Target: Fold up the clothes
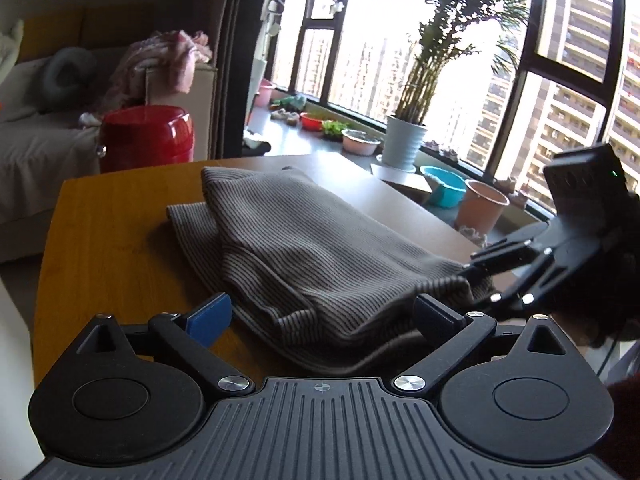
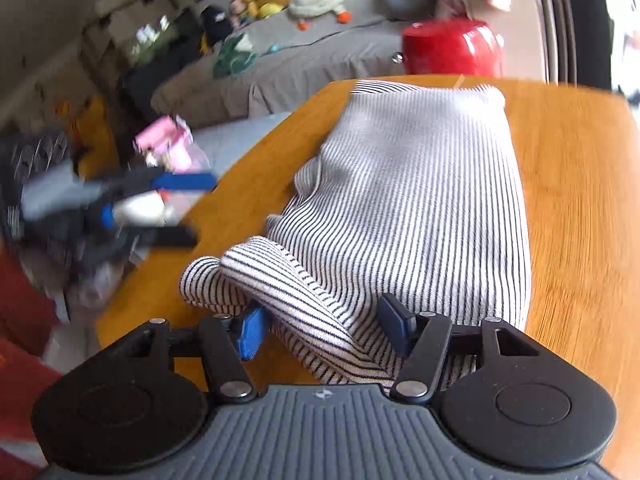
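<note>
- Left gripper (image 1: 322, 316): we saw its jaws spread wide, pads clear of the cloth, nothing pinched; the near hem of the garment lay between them on the table.
- Right gripper (image 2: 324, 330): we saw the jaws part-way apart with a rolled fold of the striped garment (image 2: 404, 208) rising between the blue pads (image 2: 250, 332); we could not tell whether the pads pressed on it or just stood beside it.
- In the left wrist view we found the right gripper at the right edge, its fingers (image 1: 500, 258) reaching to the near right corner of the cloth.
- In the right wrist view we found the left gripper at the left edge, blurred, off the table's side and apart from the garment.
- The garment, white with thin dark stripes, lay folded into a long bundle down the middle of the wooden table (image 2: 580, 184); a lower layer stuck out on its left side in the left wrist view.
- Past the table's far end we noted a red container (image 1: 146, 138), near a grey sofa (image 2: 280, 68).
- On the sofa: we noted soft toys and a ring cushion (image 1: 66, 76); a pink cloth (image 1: 168, 60) hung over its arm.
- Far right in the left wrist view we logged a sill with a potted plant (image 1: 406, 142), bowls, a teal tub (image 1: 446, 190) and a pink pot (image 1: 482, 208) under big windows.
</note>
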`<state>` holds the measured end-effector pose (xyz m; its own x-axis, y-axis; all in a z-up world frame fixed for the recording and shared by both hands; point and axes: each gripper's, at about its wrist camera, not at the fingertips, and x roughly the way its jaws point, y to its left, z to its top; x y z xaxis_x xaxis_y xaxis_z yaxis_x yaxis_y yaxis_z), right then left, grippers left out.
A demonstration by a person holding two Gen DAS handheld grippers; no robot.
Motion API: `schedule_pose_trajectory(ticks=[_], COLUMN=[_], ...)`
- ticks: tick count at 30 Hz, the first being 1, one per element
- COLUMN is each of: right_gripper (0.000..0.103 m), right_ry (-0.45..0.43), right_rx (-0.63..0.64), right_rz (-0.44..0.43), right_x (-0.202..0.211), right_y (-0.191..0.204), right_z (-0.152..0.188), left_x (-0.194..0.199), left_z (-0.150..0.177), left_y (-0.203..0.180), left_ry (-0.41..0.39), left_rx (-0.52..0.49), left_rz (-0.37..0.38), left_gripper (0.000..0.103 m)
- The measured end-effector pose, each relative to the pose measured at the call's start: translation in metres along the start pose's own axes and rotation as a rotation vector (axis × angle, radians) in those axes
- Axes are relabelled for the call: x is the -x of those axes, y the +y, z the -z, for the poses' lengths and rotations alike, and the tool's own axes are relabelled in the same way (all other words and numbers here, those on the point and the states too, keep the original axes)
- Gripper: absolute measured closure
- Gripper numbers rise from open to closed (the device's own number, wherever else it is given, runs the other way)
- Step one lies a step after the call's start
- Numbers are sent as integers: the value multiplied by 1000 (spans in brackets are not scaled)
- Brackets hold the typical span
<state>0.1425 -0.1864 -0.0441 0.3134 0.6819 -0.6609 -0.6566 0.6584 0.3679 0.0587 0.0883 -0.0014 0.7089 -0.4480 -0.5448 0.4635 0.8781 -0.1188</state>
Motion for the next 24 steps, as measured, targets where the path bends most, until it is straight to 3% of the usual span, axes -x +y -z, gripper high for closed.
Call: schedule_pose_trajectory(ticks=[2, 13, 14, 15, 17, 21, 24], right_gripper=[43, 43, 43, 43, 42, 23, 23], right_ry=[-7, -11, -10, -10, -24, -103, -115], right_rx=[-102, -106, -96, -71, 7, 306, 484], right_rz=[-49, -71, -66, -50, -1, 181, 314], right_x=[2, 2, 1, 3, 10, 38, 44], right_y=[-14, -22, -21, -18, -8, 21, 34], right_z=[-1, -9, -11, -12, -13, -3, 13], left_x=[-1, -64, -68, -72, -78, -82, -83], left_z=[4, 29, 29, 29, 23, 11, 5], left_y=[-15, -93, -95, -96, -90, -58, -29], left_ry=[21, 48, 42, 36, 49, 78, 85], left_rx=[-85, -623, -639, -656, -600, -327, -109], left_rz=[-4, -24, -23, -21, 7, 115, 196], left_gripper=[0, 0, 2, 15, 35, 39, 39])
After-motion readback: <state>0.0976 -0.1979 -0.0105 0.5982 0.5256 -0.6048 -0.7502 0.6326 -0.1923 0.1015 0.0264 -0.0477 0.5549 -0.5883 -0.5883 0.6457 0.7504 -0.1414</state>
